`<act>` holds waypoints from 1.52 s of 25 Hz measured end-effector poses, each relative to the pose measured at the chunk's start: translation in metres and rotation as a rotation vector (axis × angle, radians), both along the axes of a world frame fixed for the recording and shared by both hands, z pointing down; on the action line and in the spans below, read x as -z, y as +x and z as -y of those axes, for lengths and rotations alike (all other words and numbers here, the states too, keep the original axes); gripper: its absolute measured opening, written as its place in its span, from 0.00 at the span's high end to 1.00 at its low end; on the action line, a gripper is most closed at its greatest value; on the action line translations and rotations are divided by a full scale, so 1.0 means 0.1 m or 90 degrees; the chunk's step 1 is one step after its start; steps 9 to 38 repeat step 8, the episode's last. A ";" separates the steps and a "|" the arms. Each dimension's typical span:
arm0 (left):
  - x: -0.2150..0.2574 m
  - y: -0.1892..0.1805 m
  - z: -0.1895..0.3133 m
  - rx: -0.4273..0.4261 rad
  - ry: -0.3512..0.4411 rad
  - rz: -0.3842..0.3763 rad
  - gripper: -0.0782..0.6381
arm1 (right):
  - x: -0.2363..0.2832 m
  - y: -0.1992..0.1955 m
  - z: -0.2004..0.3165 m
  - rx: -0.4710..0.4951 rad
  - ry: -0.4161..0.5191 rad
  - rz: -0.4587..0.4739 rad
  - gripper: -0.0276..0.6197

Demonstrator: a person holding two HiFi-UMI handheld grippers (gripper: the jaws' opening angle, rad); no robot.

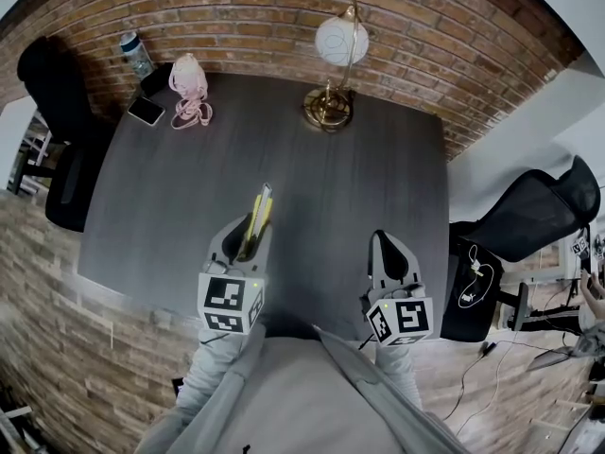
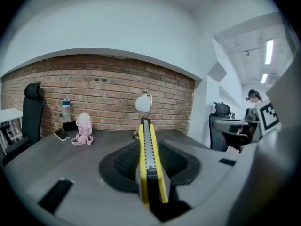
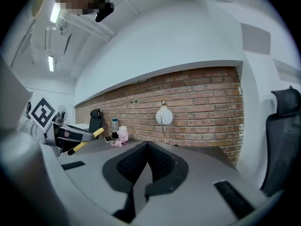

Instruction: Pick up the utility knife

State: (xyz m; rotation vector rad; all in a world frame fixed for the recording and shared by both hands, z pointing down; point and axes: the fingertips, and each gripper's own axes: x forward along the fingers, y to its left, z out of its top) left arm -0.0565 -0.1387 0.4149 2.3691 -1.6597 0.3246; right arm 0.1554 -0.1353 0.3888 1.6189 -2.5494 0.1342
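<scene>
Two pairs of tongs hang nearly level above the dark table (image 1: 350, 187), and only the left tongs (image 1: 242, 239) carry anything. Their jaws pinch the yellow utility knife (image 2: 150, 164) by its rear half, and its front end juts straight out past the tips. The right tongs (image 1: 389, 249), off to the knife's right and well apart from it, are pressed together on nothing. The knife looks clear of the tabletop, so I'd judge the pick-up nearly complete. Doing it well calls for a firm pinch and a quiet wrist, so the long body neither pivots nor slides forward between the pads. The brass lamp (image 1: 336, 74), far ahead, poses no obstacle.
</scene>
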 end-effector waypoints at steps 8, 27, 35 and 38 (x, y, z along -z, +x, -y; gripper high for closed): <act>-0.02 0.00 -0.02 -0.006 -0.001 -0.013 0.71 | -0.02 -0.02 -0.08 0.007 -0.003 -0.005 0.93; -0.02 0.00 -0.02 -0.006 -0.001 -0.013 0.71 | -0.02 -0.02 -0.08 0.007 -0.003 -0.005 0.93; -0.02 0.00 -0.02 -0.006 -0.001 -0.013 0.71 | -0.02 -0.02 -0.08 0.007 -0.003 -0.005 0.93; -0.02 0.00 -0.02 -0.006 -0.001 -0.013 0.71 | -0.02 -0.02 -0.08 0.007 -0.003 -0.005 0.93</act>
